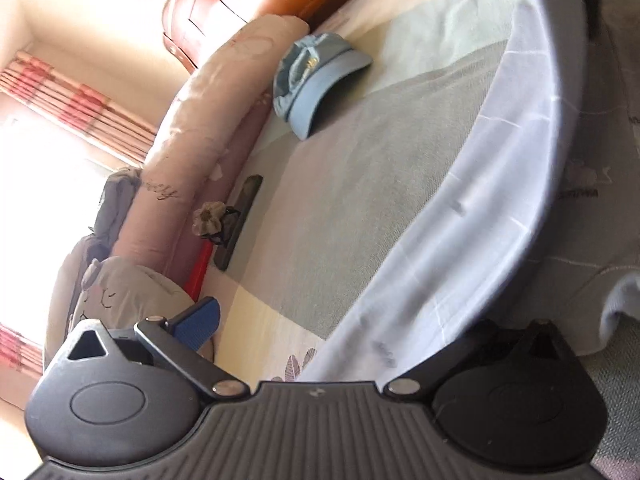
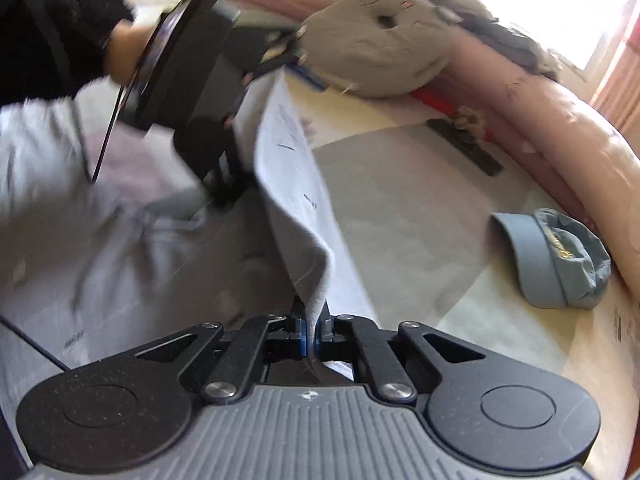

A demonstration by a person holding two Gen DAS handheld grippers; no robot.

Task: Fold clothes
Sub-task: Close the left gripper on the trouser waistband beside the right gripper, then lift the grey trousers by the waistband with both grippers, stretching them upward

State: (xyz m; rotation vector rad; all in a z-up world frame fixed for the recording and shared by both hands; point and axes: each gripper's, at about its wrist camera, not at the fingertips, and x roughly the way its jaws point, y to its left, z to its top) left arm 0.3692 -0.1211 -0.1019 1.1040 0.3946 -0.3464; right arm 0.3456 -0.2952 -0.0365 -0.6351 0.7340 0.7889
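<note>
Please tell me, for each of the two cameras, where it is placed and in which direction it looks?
Left wrist: sits on the left claw, looks along its fingers over the bed; pale cloth crosses it, one blue pad shows.
Right wrist: sits on the right claw, shut on the cloth edge; looks toward the left claw, hand and black sleeve.
Shared: cloth, blue cap, pink bedding roll.
</note>
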